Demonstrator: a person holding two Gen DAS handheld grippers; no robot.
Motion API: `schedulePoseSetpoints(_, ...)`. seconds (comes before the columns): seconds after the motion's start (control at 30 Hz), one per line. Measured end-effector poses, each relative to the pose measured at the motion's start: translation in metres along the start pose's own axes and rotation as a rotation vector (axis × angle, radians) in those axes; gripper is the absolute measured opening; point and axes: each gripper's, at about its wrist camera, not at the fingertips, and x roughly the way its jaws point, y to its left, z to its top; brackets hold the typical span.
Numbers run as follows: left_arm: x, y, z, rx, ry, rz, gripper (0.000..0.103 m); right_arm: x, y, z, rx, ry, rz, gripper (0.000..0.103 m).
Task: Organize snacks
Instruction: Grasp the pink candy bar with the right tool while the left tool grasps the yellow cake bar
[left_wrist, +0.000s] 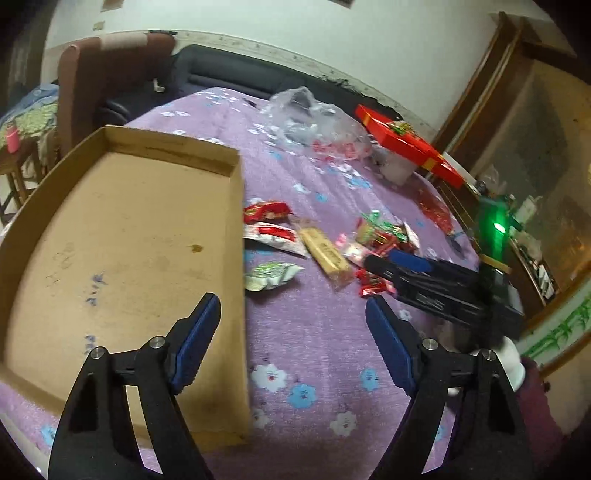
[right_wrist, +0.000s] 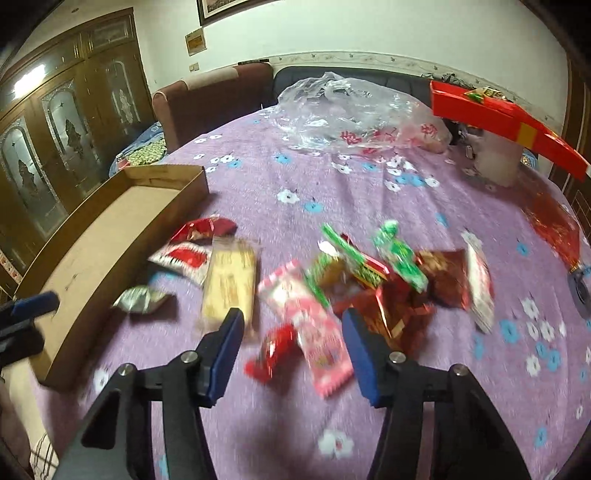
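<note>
An empty shallow cardboard box (left_wrist: 122, 236) lies on the purple flowered tablecloth (left_wrist: 314, 347); it also shows in the right wrist view (right_wrist: 110, 243). Several snack packets lie right of it: a tan wafer bar (left_wrist: 325, 254) (right_wrist: 229, 284), red-and-white packets (left_wrist: 269, 221) (right_wrist: 184, 254), a green-white packet (left_wrist: 271, 275) (right_wrist: 142, 299), a pink packet (right_wrist: 317, 328) and a mixed pile (right_wrist: 399, 280). My left gripper (left_wrist: 293, 317) is open and empty over the box's right wall. My right gripper (right_wrist: 291, 325) is open and empty just above the pink packet; it also shows in the left wrist view (left_wrist: 436, 280).
A crumpled clear plastic bag (right_wrist: 354, 114) and a red tray (right_wrist: 495, 118) resting on a white container (right_wrist: 498, 158) stand at the table's far side. A brown chair (right_wrist: 210, 99) and dark sofa (left_wrist: 236, 74) stand behind the table. Wooden cabinets (right_wrist: 55, 147) line the wall.
</note>
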Motion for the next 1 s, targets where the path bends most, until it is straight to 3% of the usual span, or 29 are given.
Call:
schedulePoseSetpoints(0.1,0.001,-0.006,0.004,0.012,0.003,-0.019,0.082,0.017,-0.001,0.005,0.007,0.031,0.002,0.055)
schedulePoseSetpoints(0.13,0.001,-0.008,0.005,0.016,0.009,-0.027,0.082,0.022,-0.001,0.005,0.01,0.045,0.009,0.043)
schedulePoseSetpoints(0.17,0.003,-0.009,0.008,0.017,0.014,-0.033,0.082,0.024,-0.002,0.004,0.012,0.057,0.017,0.037)
schedulePoseSetpoints(0.27,0.011,-0.015,0.014,0.021,0.046,-0.056,0.082,0.023,-0.007,0.0,0.039,0.072,0.037,0.03)
schedulePoseSetpoints(0.53,0.063,-0.048,0.037,0.085,0.136,-0.07,0.082,-0.006,-0.028,-0.021,0.102,0.059,0.019,0.029)
schedulePoseSetpoints(0.67,0.092,-0.065,0.049,0.138,0.172,-0.066,0.069,-0.017,-0.038,-0.034,0.13,0.043,0.025,0.029)
schedulePoseSetpoints(1.0,0.162,-0.067,0.058,0.191,0.264,0.098,0.069,-0.014,-0.049,-0.037,0.175,0.046,0.039,0.03)
